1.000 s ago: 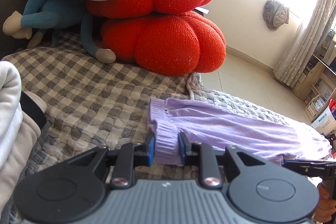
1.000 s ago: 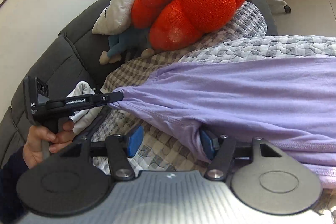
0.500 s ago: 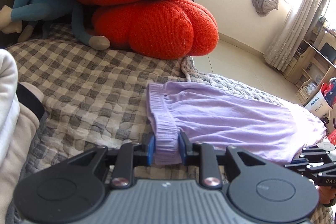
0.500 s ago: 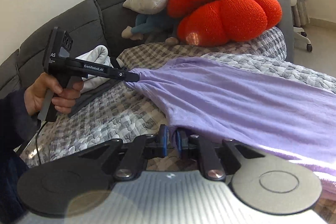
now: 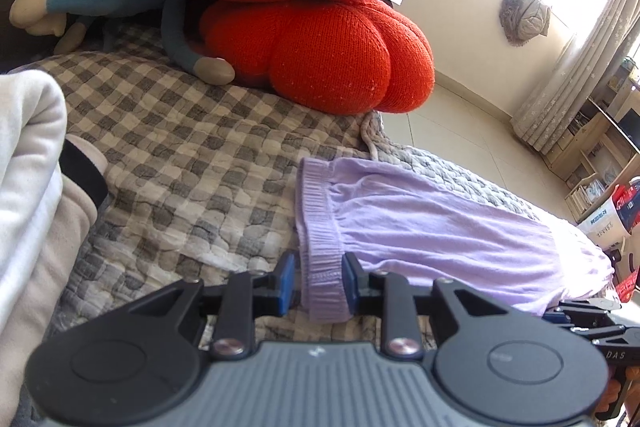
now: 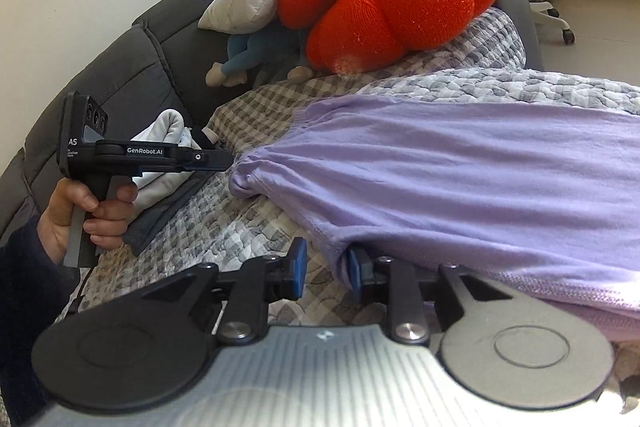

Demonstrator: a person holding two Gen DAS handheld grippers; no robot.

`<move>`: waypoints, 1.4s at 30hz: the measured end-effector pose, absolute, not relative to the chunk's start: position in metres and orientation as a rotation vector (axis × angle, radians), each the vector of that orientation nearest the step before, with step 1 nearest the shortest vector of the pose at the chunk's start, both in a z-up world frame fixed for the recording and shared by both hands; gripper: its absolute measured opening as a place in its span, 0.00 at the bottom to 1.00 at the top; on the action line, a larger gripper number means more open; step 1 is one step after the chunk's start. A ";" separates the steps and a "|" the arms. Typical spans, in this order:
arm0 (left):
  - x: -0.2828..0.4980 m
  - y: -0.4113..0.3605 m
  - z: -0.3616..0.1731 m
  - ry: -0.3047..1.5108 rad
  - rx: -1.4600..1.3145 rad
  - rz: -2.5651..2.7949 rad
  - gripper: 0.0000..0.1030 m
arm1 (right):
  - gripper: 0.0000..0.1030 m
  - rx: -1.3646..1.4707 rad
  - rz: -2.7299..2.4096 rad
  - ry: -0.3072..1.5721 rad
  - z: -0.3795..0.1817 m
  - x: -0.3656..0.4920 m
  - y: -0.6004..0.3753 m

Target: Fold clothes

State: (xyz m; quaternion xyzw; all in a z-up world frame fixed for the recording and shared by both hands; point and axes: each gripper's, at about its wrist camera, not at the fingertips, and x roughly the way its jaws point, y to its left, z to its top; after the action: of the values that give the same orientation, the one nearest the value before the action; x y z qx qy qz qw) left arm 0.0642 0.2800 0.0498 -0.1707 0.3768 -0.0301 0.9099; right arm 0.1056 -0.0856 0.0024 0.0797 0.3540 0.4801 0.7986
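Since half a second ago, both grippers have parted their blue pads. The left gripper (image 5: 316, 281) now sits released around the ribbed hem of the soft lilac knit garment (image 5: 432, 227), which lies flat on the quilted checked blanket (image 5: 192, 155). The right gripper (image 6: 326, 269) is likewise released, at the garment's near edge. Plump orange knitted cushions (image 5: 320, 39) sit behind.
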 end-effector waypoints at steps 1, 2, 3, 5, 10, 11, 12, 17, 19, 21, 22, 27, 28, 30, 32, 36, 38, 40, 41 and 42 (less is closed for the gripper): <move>0.065 0.281 0.049 0.781 -0.374 -0.063 0.26 | 0.21 0.153 1.047 0.751 0.003 0.103 -0.086; 0.065 0.282 0.048 0.784 -0.400 -0.057 0.28 | 0.19 0.138 1.063 0.745 0.004 0.100 -0.086; 0.066 0.283 0.046 0.789 -0.428 -0.053 0.28 | 0.19 0.129 1.076 0.740 0.005 0.099 -0.087; 0.069 0.281 0.041 0.805 -0.475 -0.062 0.33 | 0.18 0.126 1.090 0.740 0.004 0.098 -0.089; 0.076 0.274 0.029 0.800 -0.509 -0.010 0.41 | 0.18 0.156 1.104 0.748 0.006 0.101 -0.094; 0.078 0.273 0.027 0.800 -0.511 -0.003 0.41 | 0.18 0.163 1.098 0.748 0.006 0.101 -0.094; 0.079 0.272 0.025 0.798 -0.512 0.004 0.39 | 0.18 0.164 1.092 0.747 0.006 0.102 -0.094; 0.079 0.273 0.035 0.757 -0.445 -0.009 0.22 | 0.18 0.161 1.079 0.726 0.006 0.100 -0.093; 0.070 0.283 0.047 0.695 -0.452 -0.046 0.22 | 0.18 0.149 1.105 0.697 0.012 0.097 -0.097; 0.060 0.293 0.058 0.642 -0.455 -0.122 0.22 | 0.15 0.146 1.131 0.677 0.018 0.096 -0.102; 0.057 0.294 0.061 0.646 -0.436 -0.159 0.22 | 0.14 0.146 1.140 0.672 0.020 0.096 -0.105; 0.051 0.292 0.059 0.709 -0.360 -0.235 0.22 | 0.12 0.044 1.173 0.746 0.011 0.096 -0.105; 0.050 0.292 0.059 0.712 -0.354 -0.235 0.22 | 0.12 0.027 1.174 0.758 0.008 0.095 -0.104; 0.048 0.292 0.059 0.720 -0.341 -0.235 0.22 | 0.12 -0.002 1.172 0.778 0.002 0.092 -0.102; 0.047 0.292 0.059 0.728 -0.329 -0.234 0.23 | 0.12 -0.019 1.173 0.792 -0.001 0.091 -0.101; 0.044 0.292 0.060 0.743 -0.303 -0.233 0.25 | 0.13 -0.053 1.181 0.804 0.001 0.090 -0.099; 0.042 0.292 0.060 0.751 -0.291 -0.233 0.26 | 0.17 -0.063 1.187 0.811 0.002 0.091 -0.098; 0.041 0.292 0.060 0.758 -0.278 -0.233 0.27 | 0.17 -0.091 1.188 0.808 0.003 0.089 -0.096; 0.040 0.292 0.060 0.763 -0.272 -0.231 0.28 | 0.17 -0.105 1.188 0.806 0.004 0.088 -0.094; 0.043 0.290 0.057 0.775 -0.277 -0.218 0.29 | 0.17 -0.118 1.188 0.803 0.006 0.087 -0.093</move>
State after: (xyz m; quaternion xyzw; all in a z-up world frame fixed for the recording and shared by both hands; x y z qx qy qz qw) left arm 0.0426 0.2895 0.0574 -0.1341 0.3758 -0.1055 0.9108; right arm 0.0866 -0.0927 0.0057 -0.0539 0.3680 0.5441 0.7521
